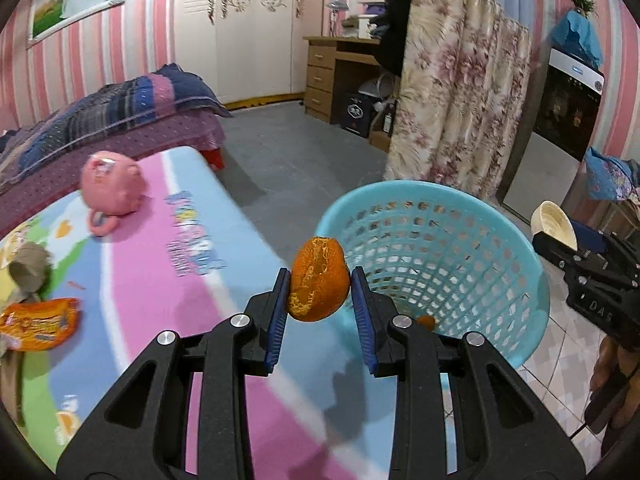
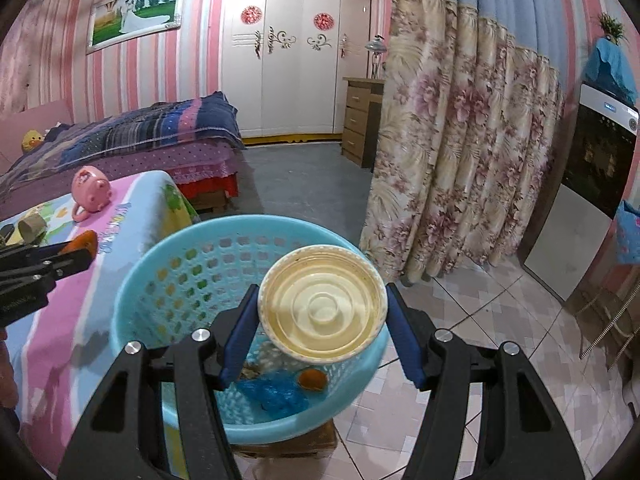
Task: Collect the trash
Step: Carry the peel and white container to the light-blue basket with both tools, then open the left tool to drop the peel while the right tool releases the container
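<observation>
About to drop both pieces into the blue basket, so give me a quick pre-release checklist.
1. Left hand-held gripper clamped on orange peel: ok.
2. Right hand-held gripper clamped on paper bowl: ok.
3. Bowl over the blue basket opening: ok.
4. Peel over the basket opening: not ok; it sits at the near rim, partly above the table.
5. Room in basket: ok; only a few scraps at the bottom.
6. Grippers clear of each other: ok.

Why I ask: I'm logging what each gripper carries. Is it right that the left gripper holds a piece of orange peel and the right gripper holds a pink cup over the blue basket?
Not quite. The right gripper holds a cream disposable bowl, not a pink cup, as the right wrist view shows. The rest stands: left gripper, orange peel, blue basket.
</observation>
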A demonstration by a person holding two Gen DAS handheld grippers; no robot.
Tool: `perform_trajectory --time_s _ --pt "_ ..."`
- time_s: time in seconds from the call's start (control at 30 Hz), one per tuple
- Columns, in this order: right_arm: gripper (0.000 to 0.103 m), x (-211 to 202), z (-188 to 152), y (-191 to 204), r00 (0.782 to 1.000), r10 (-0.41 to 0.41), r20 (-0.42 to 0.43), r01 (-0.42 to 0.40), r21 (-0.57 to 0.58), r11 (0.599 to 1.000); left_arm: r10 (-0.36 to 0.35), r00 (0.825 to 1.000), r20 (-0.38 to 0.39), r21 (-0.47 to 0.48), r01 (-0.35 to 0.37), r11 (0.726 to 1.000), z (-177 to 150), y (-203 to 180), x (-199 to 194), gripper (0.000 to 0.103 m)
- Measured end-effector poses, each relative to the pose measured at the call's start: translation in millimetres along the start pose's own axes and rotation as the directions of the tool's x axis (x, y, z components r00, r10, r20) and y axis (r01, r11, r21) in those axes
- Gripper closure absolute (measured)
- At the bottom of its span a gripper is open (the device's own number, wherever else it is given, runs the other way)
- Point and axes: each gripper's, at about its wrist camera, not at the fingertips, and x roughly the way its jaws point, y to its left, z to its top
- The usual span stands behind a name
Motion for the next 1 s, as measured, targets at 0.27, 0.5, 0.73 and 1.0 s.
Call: perform_trajectory --time_s 0.27,0.5,0.73,1.0 --pt "0.042 11 -1 -12 1.000 0.001 -0.007 0.000 0.030 1.000 -0.020 1.000 -0.013 0.090 0.021 0.996 13 -44 31 0.071" --pt "0.042 16 -5 -10 1.000 0.005 -0.023 -0.004 0.021 1.000 0.032 0.999 0.012 0.099 -0.033 0.995 17 -35 29 0.032" --pt "0.042 22 -6 -1 0.999 0.024 -0.036 -0.023 0.023 0.999 0.078 0.997 0.026 0.016 -0.078 0.997 16 1 11 0.018" --pt "0.042 43 4 15 0.997 0.045 -0.058 -0.044 0.026 0.999 0.155 0.986 0.063 -0.040 -0.153 0.987 8 36 -24 0.008"
